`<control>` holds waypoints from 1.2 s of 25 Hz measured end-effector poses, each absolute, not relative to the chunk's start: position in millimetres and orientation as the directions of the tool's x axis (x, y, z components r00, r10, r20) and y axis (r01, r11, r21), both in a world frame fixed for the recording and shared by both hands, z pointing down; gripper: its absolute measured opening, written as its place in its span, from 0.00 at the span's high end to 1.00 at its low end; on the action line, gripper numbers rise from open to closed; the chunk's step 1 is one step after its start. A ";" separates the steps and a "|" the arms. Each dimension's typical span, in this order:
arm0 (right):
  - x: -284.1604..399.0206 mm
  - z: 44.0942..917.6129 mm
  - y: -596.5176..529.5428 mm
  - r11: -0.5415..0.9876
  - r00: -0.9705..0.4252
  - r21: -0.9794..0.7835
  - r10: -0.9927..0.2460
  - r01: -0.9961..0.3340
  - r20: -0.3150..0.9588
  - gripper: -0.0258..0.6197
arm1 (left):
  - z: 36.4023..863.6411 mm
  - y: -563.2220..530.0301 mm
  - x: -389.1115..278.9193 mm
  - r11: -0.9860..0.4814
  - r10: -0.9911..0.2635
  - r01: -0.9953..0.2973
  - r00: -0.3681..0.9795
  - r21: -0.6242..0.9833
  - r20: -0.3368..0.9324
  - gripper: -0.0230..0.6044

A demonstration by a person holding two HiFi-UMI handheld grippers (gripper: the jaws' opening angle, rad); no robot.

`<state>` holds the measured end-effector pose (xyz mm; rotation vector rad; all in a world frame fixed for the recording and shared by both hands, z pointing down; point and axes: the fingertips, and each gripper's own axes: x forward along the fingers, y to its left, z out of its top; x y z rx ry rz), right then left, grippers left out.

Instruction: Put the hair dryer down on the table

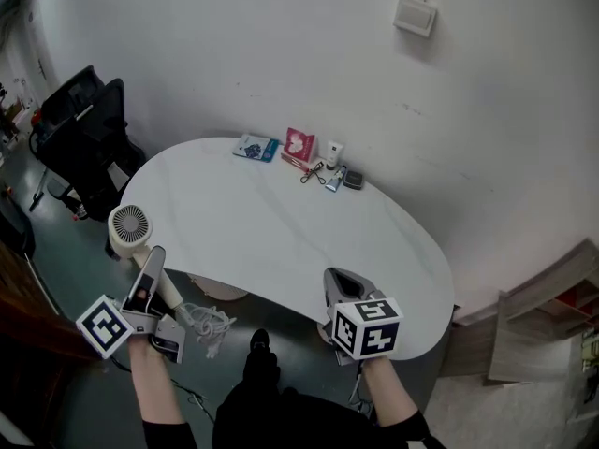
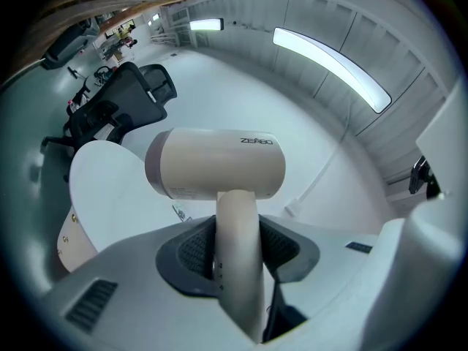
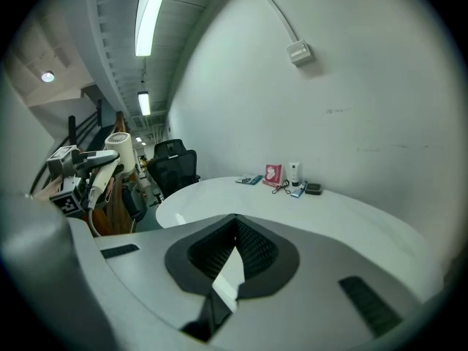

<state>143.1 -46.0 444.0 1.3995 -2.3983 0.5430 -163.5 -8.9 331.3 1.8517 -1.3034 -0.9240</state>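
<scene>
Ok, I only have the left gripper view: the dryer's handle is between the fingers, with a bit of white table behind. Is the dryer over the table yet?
Observer: No. In the head view the hair dryer, held by the left gripper, is off the left edge of the table, over the floor.
Operator: Anything trailing from it?
Observer: Yes, its white cord hangs in a loose bundle beside the left gripper, also off the table.
Operator: Where is the clutter on the table?
Observer: The small items sit in a row at the far edge, against the wall.
</scene>
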 end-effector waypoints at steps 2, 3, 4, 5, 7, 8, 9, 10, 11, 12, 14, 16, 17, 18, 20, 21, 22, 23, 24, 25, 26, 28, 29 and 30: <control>136.2 444.4 -65.5 0.441 -0.462 -0.159 -0.763 -0.883 0.452 0.96 | 326.7 -32.0 -167.4 -0.284 -0.948 -0.469 0.267 0.836 -0.173 0.71; 132.3 444.3 -75.3 0.436 -0.457 -0.158 -0.765 -0.886 0.454 0.96 | 325.1 -43.8 -169.3 -0.291 -0.945 -0.466 0.277 0.836 -0.175 0.71; 127.8 443.8 -84.6 0.432 -0.453 -0.157 -0.766 -0.888 0.456 0.96 | 324.2 -55.2 -171.5 -0.296 -0.942 -0.462 0.286 0.836 -0.176 0.71; 122.6 443.2 -93.3 0.429 -0.450 -0.155 -0.767 -0.890 0.458 0.96 | 323.5 -66.2 -174.0 -0.300 -0.939 -0.459 0.295 0.836 -0.175 0.71; 111.5 441.8 -109.4 0.428 -0.446 -0.150 -0.767 -0.891 0.462 0.96 | 322.2 -87.5 -179.4 -0.305 -0.934 -0.455 0.313 0.836 -0.171 0.71; 106.1 441.5 -117.0 0.428 -0.445 -0.148 -0.766 -0.892 0.464 0.96 | 321.1 -97.9 -182.2 -0.309 -0.931 -0.454 0.323 0.835 -0.169 0.71; 101.1 441.5 -124.1 0.428 -0.443 -0.145 -0.765 -0.892 0.467 0.96 | 319.5 -108.1 -184.8 -0.314 -0.928 -0.454 0.332 0.834 -0.169 0.71; 96.8 442.1 -130.5 0.427 -0.441 -0.144 -0.765 -0.893 0.470 0.96 | 317.8 -117.9 -187.4 -0.319 -0.925 -0.453 0.340 0.832 -0.169 0.71; 93.0 443.2 -136.3 0.425 -0.439 -0.143 -0.764 -0.894 0.474 0.96 | 316.2 -127.5 -189.8 -0.323 -0.923 -0.453 0.347 0.831 -0.169 0.71; 89.8 444.7 -141.6 0.422 -0.435 -0.143 -0.762 -0.895 0.479 0.96 | 314.8 -136.9 -192.1 -0.326 -0.920 -0.453 0.354 0.830 -0.168 0.71; 84.2 448.0 -152.1 0.414 -0.428 -0.143 -0.761 -0.899 0.489 0.96 | 312.2 -156.3 -196.2 -0.334 -0.914 -0.458 0.373 0.824 -0.163 0.71; 78.2 449.6 -162.1 0.405 -0.419 -0.142 -0.760 -0.903 0.496 0.96 | 309.4 -175.3 -198.4 -0.345 -0.902 -0.454 0.401 0.821 -0.158 0.71; 75.2 450.0 -166.6 0.402 -0.416 -0.141 -0.761 -0.905 0.498 0.96 | 307.6 -184.3 -198.3 -0.355 -0.895 -0.448 0.416 0.820 -0.160 0.71; 72.8 450.4 -170.9 0.398 -0.412 -0.140 -0.762 -0.906 0.500 0.96 | 306.0 -193.0 -197.3 -0.365 -0.888 -0.444 0.431 0.818 -0.162 0.71; 70.1 451.4 -179.1 0.390 -0.404 -0.140 -0.763 -0.910 0.504 0.96 | 304.9 -210.0 -193.9 -0.380 -0.876 -0.442 0.453 0.812 -0.164 0.71; 69.2 451.9 -183.1 0.385 -0.401 -0.142 -0.764 -0.912 0.506 0.96 | 305.3 -218.3 -192.2 -0.384 -0.872 -0.444 0.461 0.810 -0.161 0.71; 68.4 452.3 -187.0 0.381 -0.398 -0.143 -0.764 -0.914 0.508 0.96 | 306.2 -226.5 -190.6 -0.387 -0.869 -0.445 0.469 0.808 -0.158 0.71; 67.4 452.8 -190.9 0.376 -0.394 -0.144 -0.765 -0.915 0.509 0.96 | 307.3 -234.5 -189.0 -0.389 -0.865 -0.444 0.476 0.807 -0.155 0.71; 66.4 453.6 -194.6 0.372 -0.390 -0.143 -0.766 -0.917 0.511 0.96 | 308.4 -242.3 -187.0 -0.393 -0.861 -0.439 0.485 0.808 -0.155 0.71; 65.6 454.6 -198.1 0.367 -0.386 -0.142 -0.767 -0.919 0.513 0.96 | 309.6 -250.3 -184.6 -0.397 -0.855 -0.433 0.494 0.809 -0.156 0.71; 64.9 455.9 -201.5 0.363 -0.382 -0.142 -0.767 -0.921 0.516 0.96 | 311.0 -258.4 -182.0 -0.403 -0.849 -0.428 0.505 0.809 -0.155 0.71; 63.8 458.5 -208.4 0.352 -0.372 -0.142 -0.767 -0.925 0.522 0.96 | 314.3 -275.5 -177.0 -0.409 -0.839 -0.423 0.523 0.808 -0.151 0.71; 63.4 459.8 -211.6 0.347 -0.367 -0.141 -0.767 -0.927 0.526 0.96 | 315.7 -283.8 -174.7 -0.413 -0.834 -0.419 0.531 0.809 -0.151 0.71; 63.3 461.2 -214.4 0.342 -0.361 -0.139 -0.768 -0.930 0.530 0.96 | 316.8 -291.7 -172.7 -0.417 -0.829 -0.415 0.537 0.809 -0.152 0.71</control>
